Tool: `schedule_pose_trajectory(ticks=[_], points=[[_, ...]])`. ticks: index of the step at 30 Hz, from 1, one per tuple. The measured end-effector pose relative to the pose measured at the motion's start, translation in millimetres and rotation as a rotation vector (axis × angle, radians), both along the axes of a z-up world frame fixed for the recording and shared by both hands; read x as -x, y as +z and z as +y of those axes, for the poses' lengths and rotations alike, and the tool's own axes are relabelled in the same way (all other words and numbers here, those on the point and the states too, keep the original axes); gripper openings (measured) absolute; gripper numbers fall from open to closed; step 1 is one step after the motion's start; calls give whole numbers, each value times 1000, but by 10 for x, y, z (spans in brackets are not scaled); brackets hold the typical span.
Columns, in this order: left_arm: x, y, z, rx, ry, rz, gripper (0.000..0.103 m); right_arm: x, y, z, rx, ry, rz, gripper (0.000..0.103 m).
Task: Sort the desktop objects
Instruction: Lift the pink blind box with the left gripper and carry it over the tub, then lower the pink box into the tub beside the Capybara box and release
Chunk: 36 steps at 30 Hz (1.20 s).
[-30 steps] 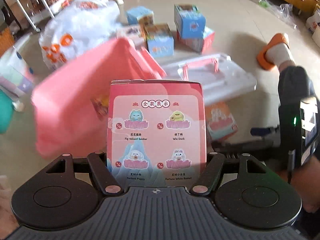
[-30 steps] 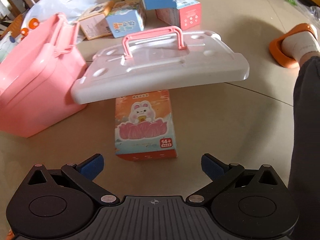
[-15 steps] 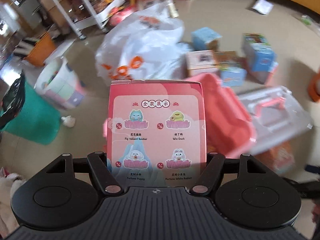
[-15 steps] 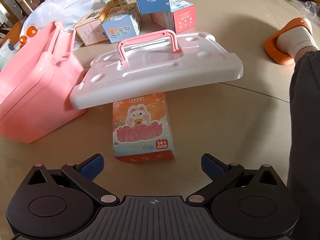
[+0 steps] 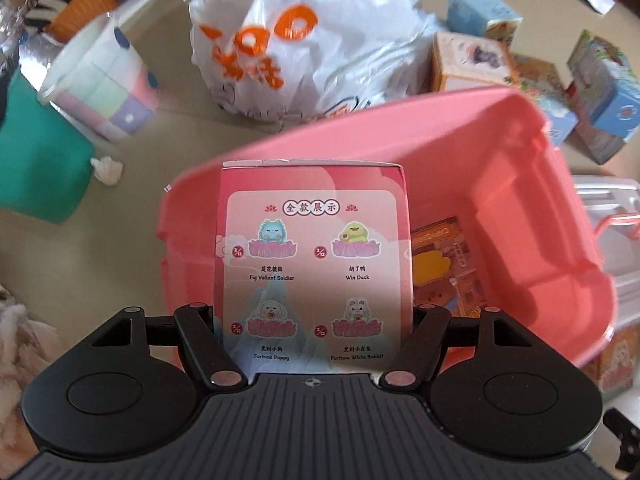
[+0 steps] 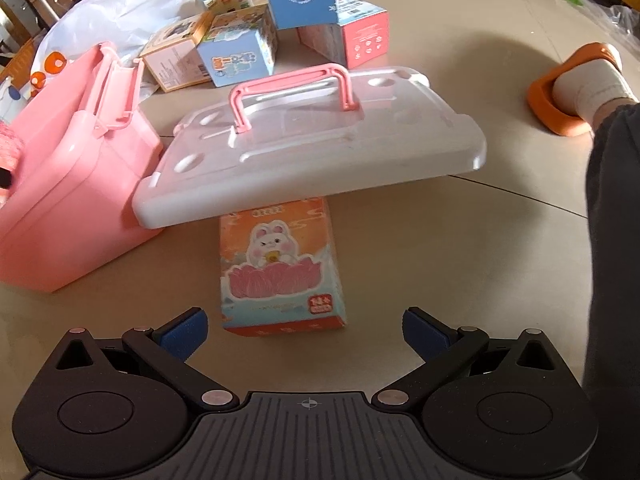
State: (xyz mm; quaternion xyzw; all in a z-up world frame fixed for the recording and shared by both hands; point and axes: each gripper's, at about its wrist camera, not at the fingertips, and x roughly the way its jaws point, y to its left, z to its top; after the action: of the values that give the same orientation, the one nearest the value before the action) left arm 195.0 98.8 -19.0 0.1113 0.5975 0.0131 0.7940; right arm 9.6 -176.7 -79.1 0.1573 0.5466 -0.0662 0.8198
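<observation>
My left gripper (image 5: 314,312) is shut on a pink blind box (image 5: 314,256) and holds it upright over the open pink storage bin (image 5: 520,184). An orange box (image 5: 448,268) lies inside the bin. My right gripper (image 6: 304,330) is open and empty, low over the floor, just in front of an orange rabbit box (image 6: 280,268) that lies flat. The far end of that box is under the white lid with a pink handle (image 6: 312,140). The pink bin (image 6: 76,184) stands to the left of the lid.
Several blue, pink and orange boxes (image 6: 240,48) lie on the floor behind the lid. A white plastic bag (image 5: 312,36) and a teal tub (image 5: 36,152) are beyond the bin. A person's foot in an orange slipper (image 6: 576,88) is at the right.
My left gripper has swung with the pink box from beside the bin to above its open top. My right gripper has moved slightly closer to the orange rabbit box.
</observation>
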Motion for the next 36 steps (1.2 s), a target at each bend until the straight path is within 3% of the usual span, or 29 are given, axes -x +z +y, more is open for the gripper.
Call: schedule_pose_trajectory(ticks=[5,17,25,36], points=[[-69,-254,34,3,24,40,71,-43,19,47,2,39,-4,103],[-142,-574,133,27,68,98,71,-42,-95,-125,-73,-50,32,103],[-220,-674,211,54,117,121,71,-11,-153,-193,-80,-80,52,103],[-276,-713,209,61,112,164,71,-39,-194,-145,-84,-65,67,103]])
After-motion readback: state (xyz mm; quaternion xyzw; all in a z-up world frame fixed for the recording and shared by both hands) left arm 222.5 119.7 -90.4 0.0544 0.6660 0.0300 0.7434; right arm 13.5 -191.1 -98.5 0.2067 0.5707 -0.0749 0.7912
